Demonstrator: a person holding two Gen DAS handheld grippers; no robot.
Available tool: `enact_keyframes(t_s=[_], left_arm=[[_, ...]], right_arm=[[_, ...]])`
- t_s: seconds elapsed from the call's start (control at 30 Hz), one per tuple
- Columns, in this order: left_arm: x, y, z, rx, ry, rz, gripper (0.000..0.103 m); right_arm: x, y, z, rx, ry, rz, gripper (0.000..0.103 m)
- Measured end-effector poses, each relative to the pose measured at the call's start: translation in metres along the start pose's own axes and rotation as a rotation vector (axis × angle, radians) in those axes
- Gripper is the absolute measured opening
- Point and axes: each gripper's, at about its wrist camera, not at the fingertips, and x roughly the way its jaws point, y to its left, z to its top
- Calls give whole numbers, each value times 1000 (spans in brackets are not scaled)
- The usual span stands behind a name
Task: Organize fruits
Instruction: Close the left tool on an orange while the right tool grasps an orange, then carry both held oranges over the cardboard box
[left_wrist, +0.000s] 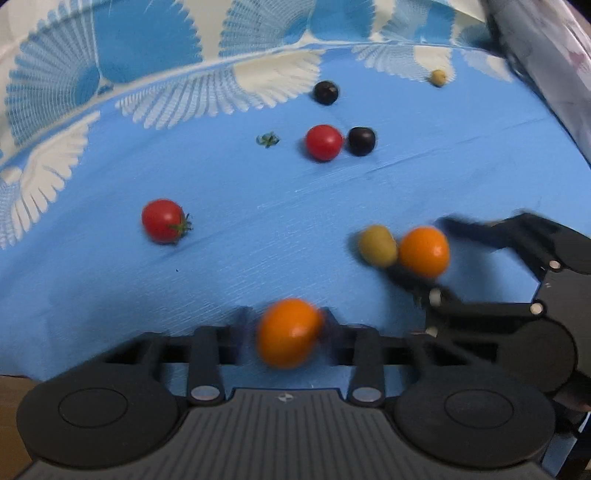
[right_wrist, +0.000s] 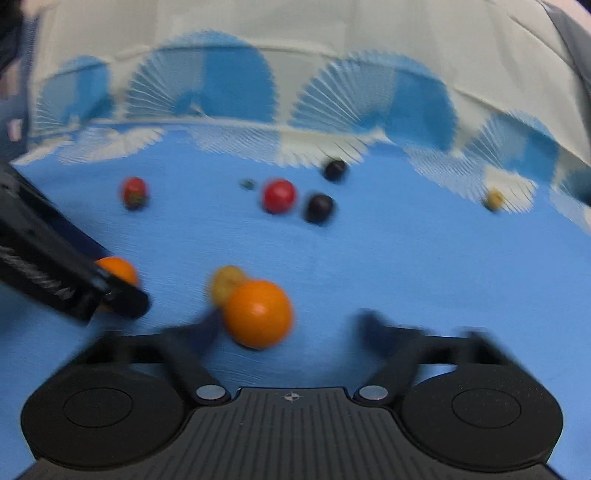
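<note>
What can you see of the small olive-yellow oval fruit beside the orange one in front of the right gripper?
The small olive-yellow oval fruit is smooth-skinned and egg-shaped, with no stem or leaves visible, though motion blur hides fine detail. It lies on its side on the blue tablecloth, pressed against or right next to the round orange fruit; blur leaves actual contact unclear. The right gripper is open around the orange one, and the yellow fruit sits just beyond it, partly hidden in the right wrist view. Nothing grips it.
</note>
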Motion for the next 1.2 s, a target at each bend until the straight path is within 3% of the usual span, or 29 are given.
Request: enact_keyframes(t_s=[0.07,0.2,0.47,0.57,0.77,0.97,1.2], left_arm=[[-7,-3,-5,6,-7,0,40],[-34,-5,-16,-32,-26,15,40],[-172,5,-67,-161,-142,-5,40],[-228,14,-101,-198,-166,14,40],[-317,43,-184,-282,-202,108,40],[-375,77,-264,-389,-211,171,40],[-417,108,-328,-495,-244,215,40]], right_arm=[[-4,9,0,-30,6,-9,39],[-24,10,4,63,38,-43,39],[-146,37,17,211,-94,-50,39],[-204,65,21,245,-134,9,39],[-285,143,23,181,-157,154,39],[-324,216,23,171,-115,316,39],[-359,271,19,100,-118,369,39]])
